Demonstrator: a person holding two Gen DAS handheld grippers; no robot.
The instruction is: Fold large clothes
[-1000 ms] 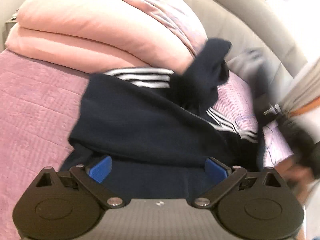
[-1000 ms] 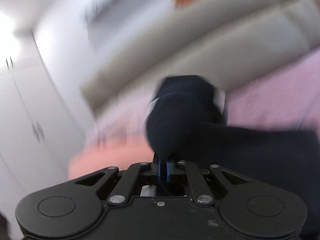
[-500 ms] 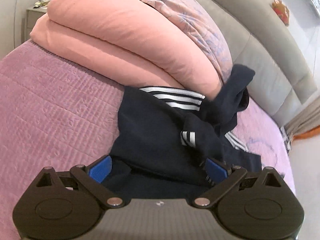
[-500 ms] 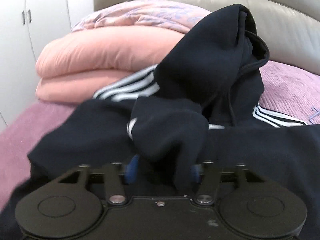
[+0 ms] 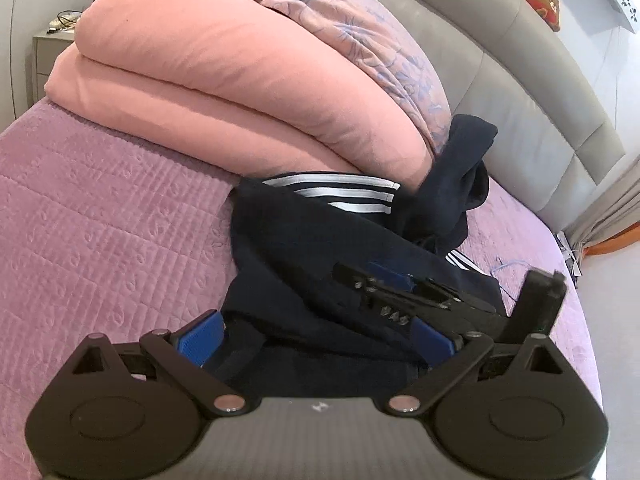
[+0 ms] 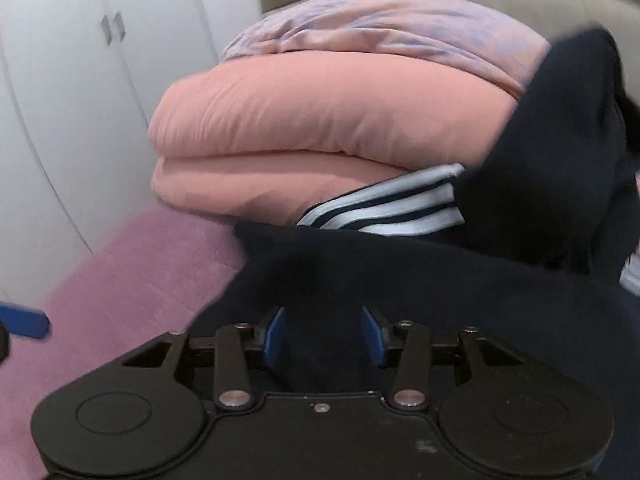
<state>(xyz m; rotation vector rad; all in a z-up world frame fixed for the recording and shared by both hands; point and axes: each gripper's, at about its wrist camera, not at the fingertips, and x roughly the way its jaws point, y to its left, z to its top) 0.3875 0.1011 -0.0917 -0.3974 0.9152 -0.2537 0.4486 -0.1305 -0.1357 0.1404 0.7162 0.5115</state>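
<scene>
A navy hoodie with white sleeve stripes lies bunched on the purple bedspread. Its hood leans up against the folded pink duvet. My left gripper stands open wide at the hoodie's near edge, and the cloth lies between its blue pads without being pressed. My right gripper is low over the hoodie's body with its jaws opening. Navy cloth lies between and under the pads, which do not pinch it. In the left wrist view the right gripper rests on the garment, right of centre.
A folded pink duvet with a patterned quilt on top fills the back of the bed, before a grey padded headboard. White wardrobe doors stand at the left. The bed's edge and the floor lie to the right.
My right gripper held a sleeve up while shut, then swung down onto the hoodie and opened, leaving the sleeve on the body. The left gripper stayed open and shifted only slightly.
</scene>
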